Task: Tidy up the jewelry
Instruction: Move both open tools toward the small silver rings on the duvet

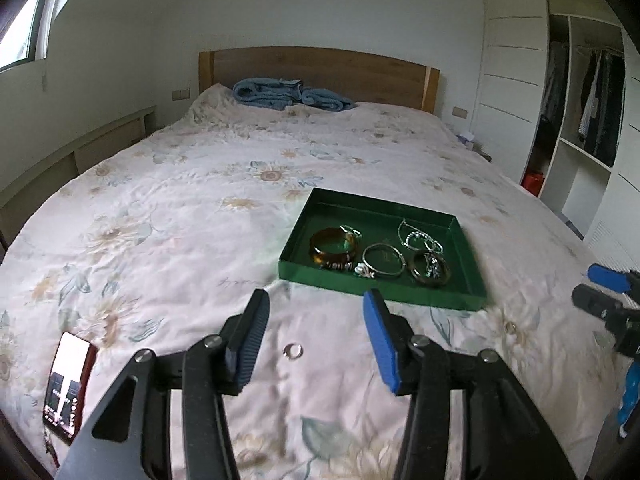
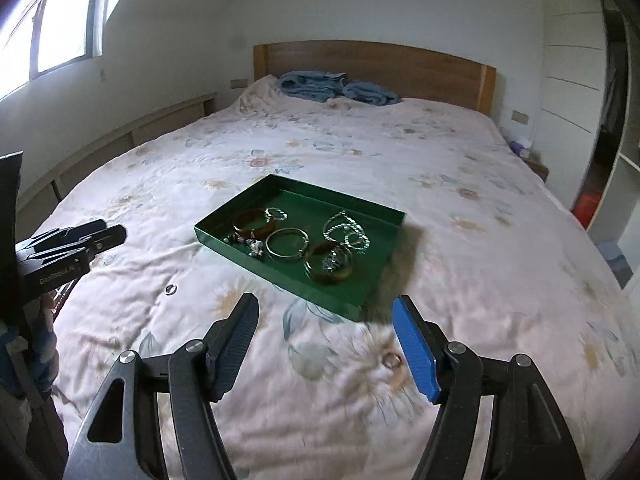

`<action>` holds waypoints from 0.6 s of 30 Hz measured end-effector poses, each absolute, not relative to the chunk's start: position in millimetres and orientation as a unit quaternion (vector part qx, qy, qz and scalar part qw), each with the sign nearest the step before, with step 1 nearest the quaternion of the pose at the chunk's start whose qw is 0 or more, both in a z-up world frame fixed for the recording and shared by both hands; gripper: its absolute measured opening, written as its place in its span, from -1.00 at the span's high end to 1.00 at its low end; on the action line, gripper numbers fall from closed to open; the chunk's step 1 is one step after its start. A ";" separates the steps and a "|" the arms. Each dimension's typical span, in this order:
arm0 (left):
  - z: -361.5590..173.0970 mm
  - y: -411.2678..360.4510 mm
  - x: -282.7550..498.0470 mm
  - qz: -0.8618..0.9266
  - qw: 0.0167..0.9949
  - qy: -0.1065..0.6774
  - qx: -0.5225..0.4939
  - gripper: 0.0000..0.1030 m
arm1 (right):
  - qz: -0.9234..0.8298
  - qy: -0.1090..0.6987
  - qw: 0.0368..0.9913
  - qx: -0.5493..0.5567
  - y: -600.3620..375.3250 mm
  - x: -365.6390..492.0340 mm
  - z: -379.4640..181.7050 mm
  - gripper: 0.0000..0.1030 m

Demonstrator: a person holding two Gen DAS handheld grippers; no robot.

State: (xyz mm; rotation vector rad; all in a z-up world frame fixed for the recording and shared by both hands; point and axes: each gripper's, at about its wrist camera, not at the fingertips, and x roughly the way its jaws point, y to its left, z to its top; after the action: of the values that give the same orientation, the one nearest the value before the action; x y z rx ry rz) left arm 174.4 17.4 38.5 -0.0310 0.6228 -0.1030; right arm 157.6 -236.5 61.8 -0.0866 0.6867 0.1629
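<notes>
Two wrist views low over the bed (image 1: 200, 208), facing the headboard (image 1: 320, 68), right view offset rightward, both sharing green tray (image 1: 384, 292)

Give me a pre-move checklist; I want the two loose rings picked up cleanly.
1. Left gripper open, empty: ok.
2. Right gripper open, empty: ok.
3. Silver ring between the left fingers' line, on the bedspread: ok.
4. Gold ring close beside the right blue finger, off-centre: not ok.
5. Tray has bare floor at its far end: ok.
6. Rings flat or tilted: cannot tell.
</notes>
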 end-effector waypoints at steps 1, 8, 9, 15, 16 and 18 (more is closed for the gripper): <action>40.3 19.8 167.2 -0.051 0.952 0.303 -0.013 0.09 | 0.075 0.333 0.939 -0.040 -239.1 150.6 64.3 -0.33; 43.0 36.7 139.9 -0.057 0.952 0.301 -0.010 0.09 | 0.061 0.318 0.946 -0.025 -249.8 120.3 76.6 -0.33; 42.3 39.2 137.6 -0.055 0.952 0.302 -0.010 0.09 | 0.059 0.316 0.947 -0.024 -250.2 118.1 77.5 -0.33; 33.3 54.5 127.3 -0.045 0.952 0.304 -0.011 0.09 | 0.052 0.311 0.949 -0.016 -252.3 109.4 79.3 -0.33; 31.7 58.0 125.9 -0.041 0.952 0.304 -0.011 0.09 | 0.050 0.311 0.949 -0.015 -252.7 108.6 78.6 -0.33; 28.9 64.6 123.5 -0.036 0.952 0.303 -0.014 0.09 | 0.048 0.311 0.949 -0.014 -253.8 107.6 76.6 -0.33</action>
State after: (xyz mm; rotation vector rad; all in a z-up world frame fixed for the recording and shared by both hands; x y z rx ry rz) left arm 123.5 64.6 28.9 -0.0279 0.6160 -0.0722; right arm 107.6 -253.8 76.6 -0.0293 0.6332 0.0967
